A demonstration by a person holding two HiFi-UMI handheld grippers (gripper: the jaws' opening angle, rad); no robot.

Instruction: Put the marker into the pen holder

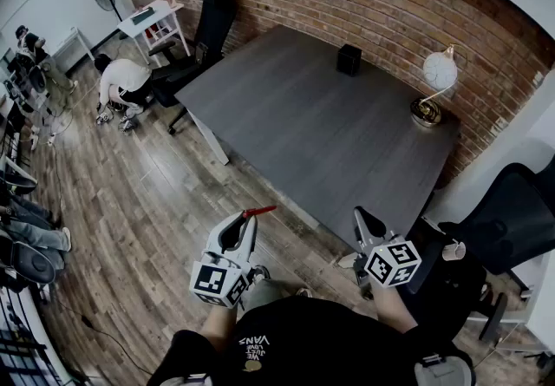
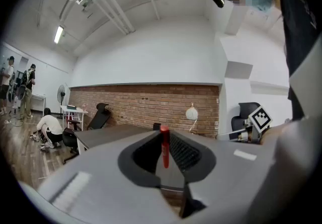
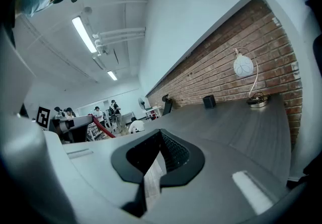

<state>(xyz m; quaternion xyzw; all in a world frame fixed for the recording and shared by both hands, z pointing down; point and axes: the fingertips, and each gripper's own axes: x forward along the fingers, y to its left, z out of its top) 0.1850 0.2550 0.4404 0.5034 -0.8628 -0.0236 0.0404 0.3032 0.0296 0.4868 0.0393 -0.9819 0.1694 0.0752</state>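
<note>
Could easily lose the marker [image 2: 164, 148], nipped in the left claw [image 1: 245, 224] and sticking out past its tips, or topple the pen holder [image 1: 349, 59] far across the bench [image 1: 303, 128] on the long reach, with the right claw [image 1: 366, 224] closed on nothing.

Pen holder [image 1: 349, 59] on table [image 1: 295, 141], near its far edge; lamp [image 1: 431, 89] at far right corner. Marker [image 1: 258, 212] between left gripper [image 1: 241, 224] jaws, off the table before its near edge. Right gripper [image 1: 362, 221] to its right.
</note>
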